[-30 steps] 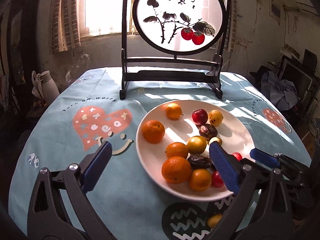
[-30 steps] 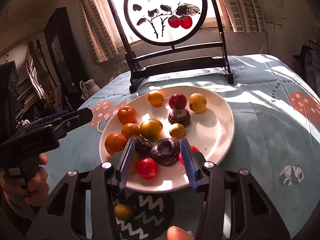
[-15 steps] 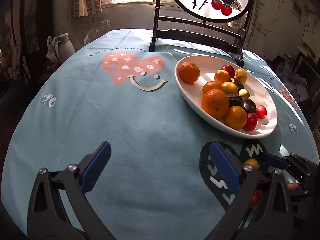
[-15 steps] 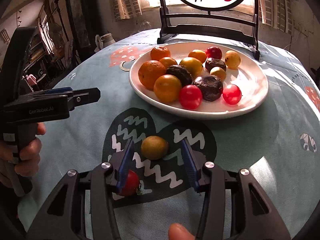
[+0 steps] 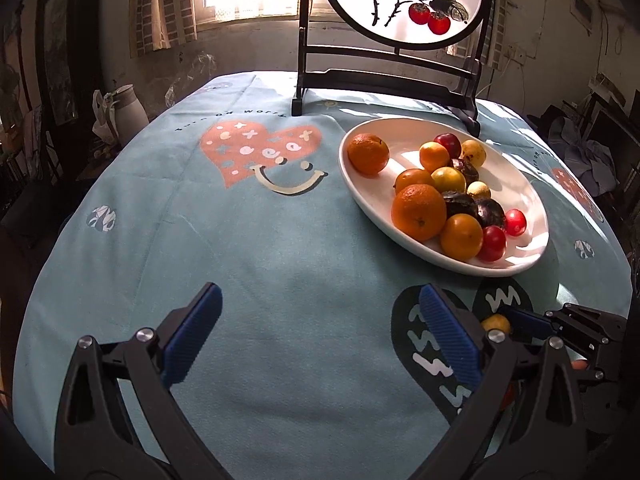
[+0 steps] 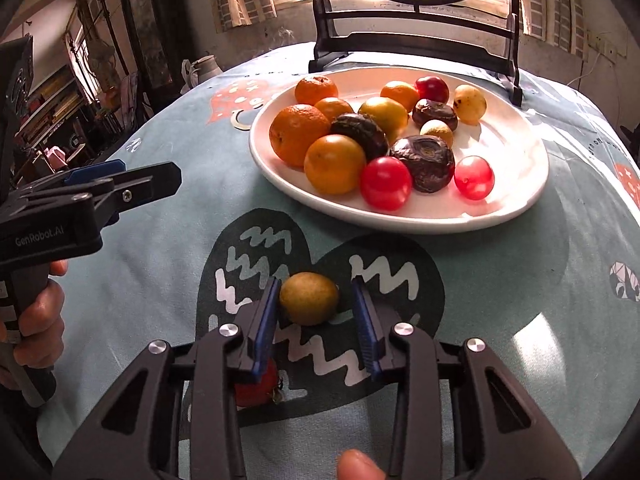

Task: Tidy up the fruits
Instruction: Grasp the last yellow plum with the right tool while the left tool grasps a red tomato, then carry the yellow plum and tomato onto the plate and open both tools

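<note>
**Small yellow fruit being caught by the right tongs**

The step in hand is judged to be the picking up of a loose fruit so that it can be put with the others. A small yellow-green fruit [image 6: 309, 298] is seen lying on the blue tablecloth [image 6: 168, 248], on the dark heart print near the front edge of the tabletop, just in front of the white plate [image 6: 520, 200]. The right gripper [image 6: 316, 300] is placed around this fruit. Its jaws are narrow and are closing. The left pad is seen touching the fruit, but a small gap is left at the right pad, so the fruit is not yet squeezed.

A red tomato [image 6: 256, 388] is seen on the cloth too, half hidden under the left jaw of the same gripper, closer to the front edge. It is not held.

The left gripper [image 5: 320, 336] is held wide over the bare cloth near the front edge, to the left of the plate. Nothing is seen between its pads.

The plate, near the back edge by the dark wooden stand [image 5: 384, 84], is already filled with oranges [image 5: 418, 211], dark wrinkled fruits, little yellow ones and red tomatoes.

For the next move, a soft squeeze is called for, so that the round fruit is not pushed away or squashed. Then a lift straight up is likely needed, and a free spot on the plate must be picked. The tomato is thought to be left for after
</note>
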